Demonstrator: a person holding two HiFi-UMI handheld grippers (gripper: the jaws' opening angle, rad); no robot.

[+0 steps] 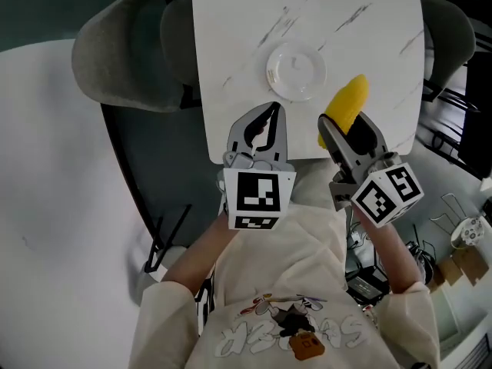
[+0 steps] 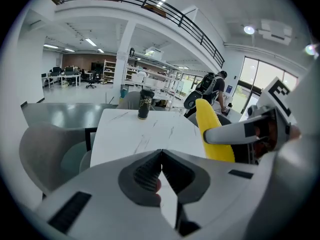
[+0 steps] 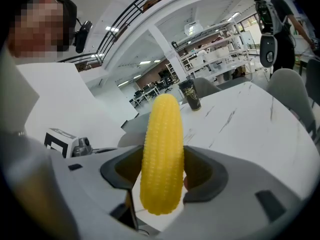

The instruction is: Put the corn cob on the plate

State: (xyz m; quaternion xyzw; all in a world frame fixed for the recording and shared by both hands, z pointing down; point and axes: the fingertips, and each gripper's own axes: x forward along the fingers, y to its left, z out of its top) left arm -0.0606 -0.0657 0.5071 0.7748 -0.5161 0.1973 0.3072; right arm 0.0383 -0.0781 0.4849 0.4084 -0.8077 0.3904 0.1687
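My right tongs (image 1: pixel 344 133) clamp the corn cob (image 1: pixel 347 104) near the plate (image 1: pixel 296 71) on the counter (image 1: pixel 361 21). My left tongs (image 1: pixel 267 118) are closed on nothing.

White marbled surface (image 1: pixel 346 21), grey padded chairs (image 1: pixel 123 60) around it. Pale floor (image 1: pixel 46 206). Open hall: white pillar (image 2: pixel 125 56), shelving racks (image 2: pixel 150 74), balcony railing (image 2: pixel 197 34), ceiling strip lights (image 2: pixel 91 42), tall windows (image 2: pixel 255 79) right.
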